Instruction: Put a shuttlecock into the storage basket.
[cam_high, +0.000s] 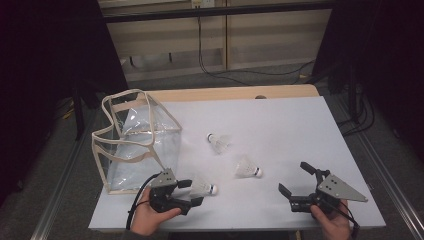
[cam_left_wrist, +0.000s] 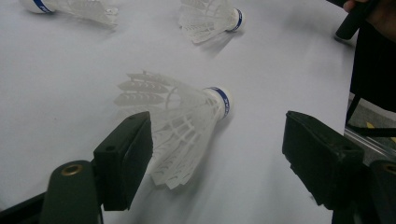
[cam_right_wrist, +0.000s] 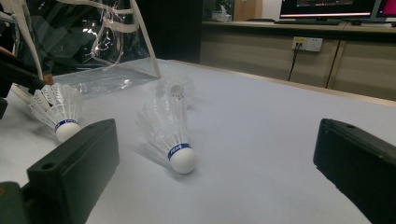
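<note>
Now, start from the big picture: the white surface (cam_high: 280, 120) carries a clear bag (cam_high: 135, 142) standing open at the far left, and three shuttlecocks lie on their sides to its right. You are working the nearest one. That near shuttlecock (cam_high: 202, 187) lies at the near left, just beside the bag's front corner, with its cork pointing right and its feather skirt toward your left claw (cam_high: 192, 192).

In the left gripper view, the left claw (cam_left_wrist: 217, 158) is spread around the near shuttlecock (cam_left_wrist: 180, 128): one jaw sits against the edge of the skirt, while the other stands well clear of the cork. Nothing is gripped yet. Slide the claw slightly toward the cork so both jaws bracket the narrow part of the skirt, just behind the blue band, rather than the flared tips. The feathers look thin and springy and would probably buckle or squirt out under a hard squeeze, so close slowly and stop once the shuttlecock stops shifting.

Your right claw (cam_high: 296, 180) rests at the near right, released and holding nothing. In its own view, the right claw (cam_right_wrist: 217, 158) faces the middle shuttlecock (cam_right_wrist: 170, 130), which lies ahead of the jaws and not yet between them. Keep that hand parked so it does not nudge the middle one (cam_high: 248, 168) or the far shuttlecock (cam_high: 218, 142).

Lift straight up before swinging left over the bag's rim.
</note>
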